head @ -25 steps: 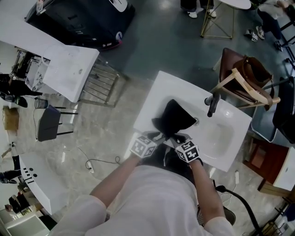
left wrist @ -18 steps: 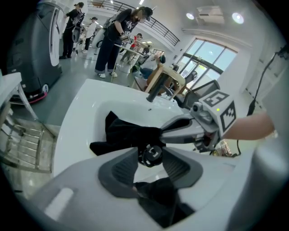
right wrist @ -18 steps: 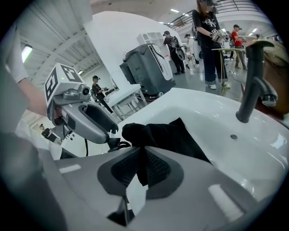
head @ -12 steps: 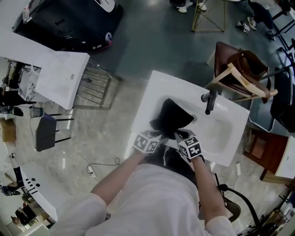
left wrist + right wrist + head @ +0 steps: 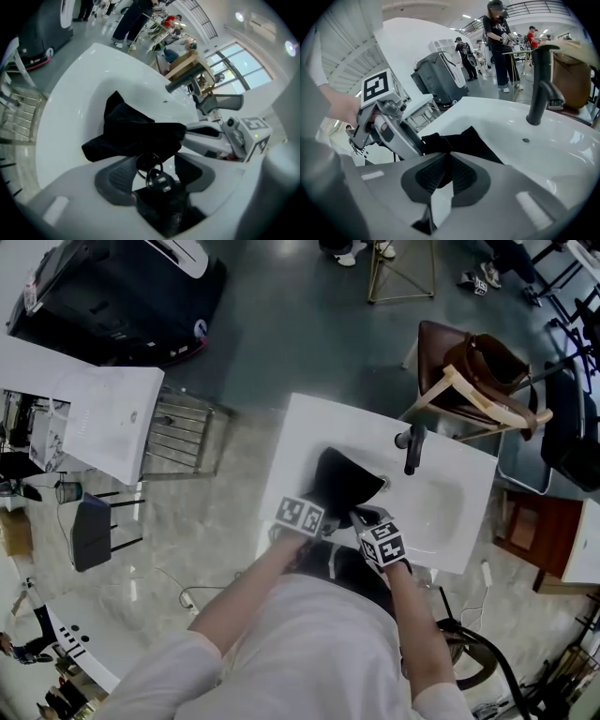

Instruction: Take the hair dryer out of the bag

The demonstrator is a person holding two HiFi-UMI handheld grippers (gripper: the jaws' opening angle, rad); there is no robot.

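A black cloth bag (image 5: 345, 486) lies on the white counter beside the basin; no hair dryer shows. My right gripper (image 5: 362, 518) is shut on the bag's near edge, and in the right gripper view black fabric (image 5: 464, 143) sits pinched between the closed pads of that gripper (image 5: 447, 161); its jaws closed within the last second. My left gripper (image 5: 322, 521) stands at the bag's near-left edge. Its jaws have just been opening, and in the left gripper view a black strap with a metal ring (image 5: 150, 164) lies loose between the parted pads (image 5: 117, 176).
A black faucet (image 5: 411, 448) stands behind the bag, at the rim of the white basin (image 5: 441, 502). A wooden chair with a brown bag (image 5: 487, 381) stands past the sink. People (image 5: 499, 37) stand farther off. The counter's front edge (image 5: 281, 535) is by my grippers.
My left gripper has moved in toward the bag's near edge and rolled. The right gripper has stayed at the bag's edge. The head view has shifted a little.
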